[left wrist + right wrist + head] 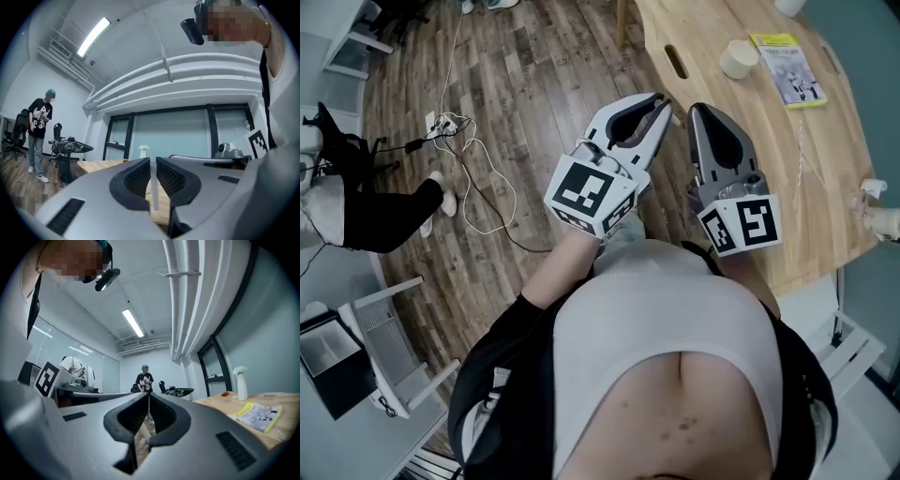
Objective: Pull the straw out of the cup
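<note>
Two grippers: we see them side by side at the edge of the wooden table (811, 178), both pointing roughly level.
Left gripper (153, 161): jaws drawn nearly together, pinching a thin white straw (153, 194) that stands upright between the pads.
Right gripper (149, 394): jaw tips meet, and nothing lies between them.
Straw: in the left gripper's grip, well apart from the cup; we cannot make it out in the head view.
Cup (738, 58): pale and upright on the table, near a booklet (787, 67); no straw shows in it.
Handling: we judge the straw very light, hollow and smooth, so it may slip or crush flat. A gentle pinch across its width, away from the ends, suits it.
Progress: we judge the pull done.
</note>
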`<action>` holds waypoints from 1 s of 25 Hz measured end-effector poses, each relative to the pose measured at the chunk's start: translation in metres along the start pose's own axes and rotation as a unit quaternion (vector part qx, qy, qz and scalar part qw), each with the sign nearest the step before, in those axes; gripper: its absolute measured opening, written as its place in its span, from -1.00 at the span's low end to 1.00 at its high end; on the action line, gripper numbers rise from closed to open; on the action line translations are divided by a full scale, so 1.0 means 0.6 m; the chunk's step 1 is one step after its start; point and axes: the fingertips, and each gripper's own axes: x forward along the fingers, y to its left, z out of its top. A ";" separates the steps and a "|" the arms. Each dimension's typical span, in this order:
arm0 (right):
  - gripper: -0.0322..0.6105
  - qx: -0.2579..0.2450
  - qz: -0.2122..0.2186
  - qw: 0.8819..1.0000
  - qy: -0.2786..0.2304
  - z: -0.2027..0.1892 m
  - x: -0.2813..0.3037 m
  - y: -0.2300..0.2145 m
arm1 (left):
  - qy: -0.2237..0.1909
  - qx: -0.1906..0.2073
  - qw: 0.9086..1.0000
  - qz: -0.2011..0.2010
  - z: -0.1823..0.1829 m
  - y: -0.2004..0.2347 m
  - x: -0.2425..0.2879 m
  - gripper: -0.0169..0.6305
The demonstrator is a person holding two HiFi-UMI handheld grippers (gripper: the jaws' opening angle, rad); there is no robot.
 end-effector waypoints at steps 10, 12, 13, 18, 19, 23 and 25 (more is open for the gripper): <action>-0.80 0.014 0.019 1.000 0.001 0.009 -0.159 0.042 | -0.007 -0.002 1.000 0.014 -0.016 -0.144 -0.073 -0.82; -0.80 0.018 0.022 1.000 0.001 0.012 -0.191 0.050 | -0.008 -0.004 1.000 0.014 -0.019 -0.176 -0.088 -0.82; -0.80 0.020 0.023 1.000 0.001 0.013 -0.206 0.053 | -0.009 -0.004 1.000 0.015 -0.020 -0.191 -0.095 -0.82; -0.80 0.030 0.030 0.999 0.004 0.013 -0.266 0.070 | -0.009 0.000 1.000 0.029 -0.028 -0.245 -0.132 -0.82; -0.80 0.030 0.033 0.999 0.005 0.014 -0.274 0.075 | -0.010 0.000 0.999 0.032 -0.028 -0.252 -0.140 -0.82; -0.80 0.024 0.046 0.999 0.002 0.023 -0.292 0.093 | -0.020 0.004 0.999 0.041 -0.019 -0.271 -0.164 -0.82; -0.80 0.020 0.052 0.998 0.000 0.028 -0.294 0.100 | -0.023 0.008 0.999 0.041 -0.013 -0.277 -0.169 -0.82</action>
